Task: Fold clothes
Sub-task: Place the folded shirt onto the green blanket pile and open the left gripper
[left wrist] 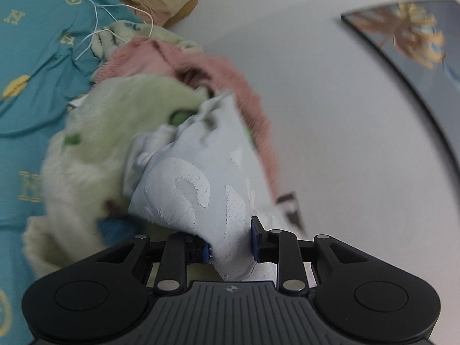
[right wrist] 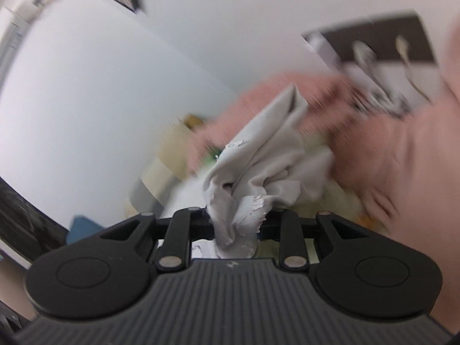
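Left gripper (left wrist: 231,241): we note blue pads clenched on the pale grey garment (left wrist: 198,178), thin woven cloth with cracked white print. Right gripper (right wrist: 236,224) pinches a bunched fold of it too. Beyond lie a fuzzy pink fleece (left wrist: 218,72), a soft green fleece (left wrist: 115,126), and a teal bedsheet (left wrist: 37,57).

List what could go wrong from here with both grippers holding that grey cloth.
1. The grey garment is bunched in the left gripper and the right gripper, so it may not spread flat for folding.
2. The pink fleece and pale green fleece lie against it and could get dragged along.
3. The loose white cord near the pile could snag.
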